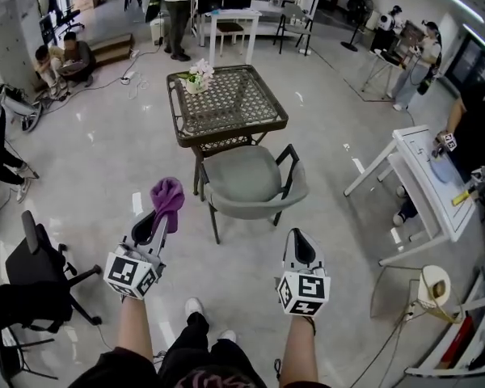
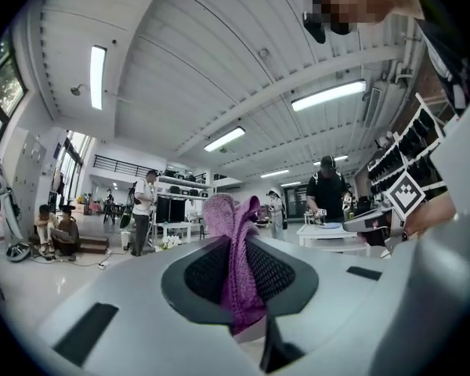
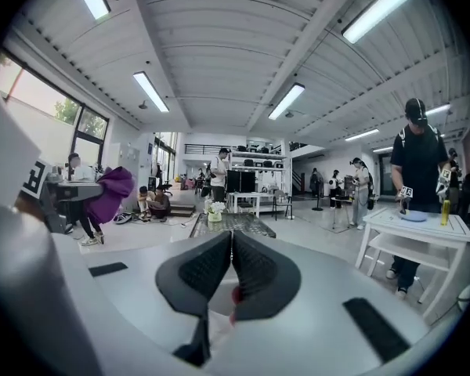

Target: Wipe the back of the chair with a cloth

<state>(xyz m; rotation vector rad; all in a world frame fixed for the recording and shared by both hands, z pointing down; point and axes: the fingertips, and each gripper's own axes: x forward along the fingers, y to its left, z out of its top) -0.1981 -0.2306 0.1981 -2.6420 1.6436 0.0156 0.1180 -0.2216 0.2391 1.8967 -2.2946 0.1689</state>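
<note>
The purple cloth (image 1: 167, 199) is pinched in the left gripper (image 1: 162, 219), jaws closed on its middle, bunched end upward, ready for wiping. The chair (image 1: 250, 180) stands just ahead, untouched; its curved back (image 1: 255, 209) seems to face the person, though the steep view leaves doubt. The right gripper (image 1: 298, 241) is closed on nothing. A lattice counter (image 1: 180, 124) crowds the chair's far side.

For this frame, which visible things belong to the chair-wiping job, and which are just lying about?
Job: purple cloth, held in the left gripper; grey chair; right gripper, shut and empty.
Lying about: lattice table with flowers; white table; black office chair.
</note>
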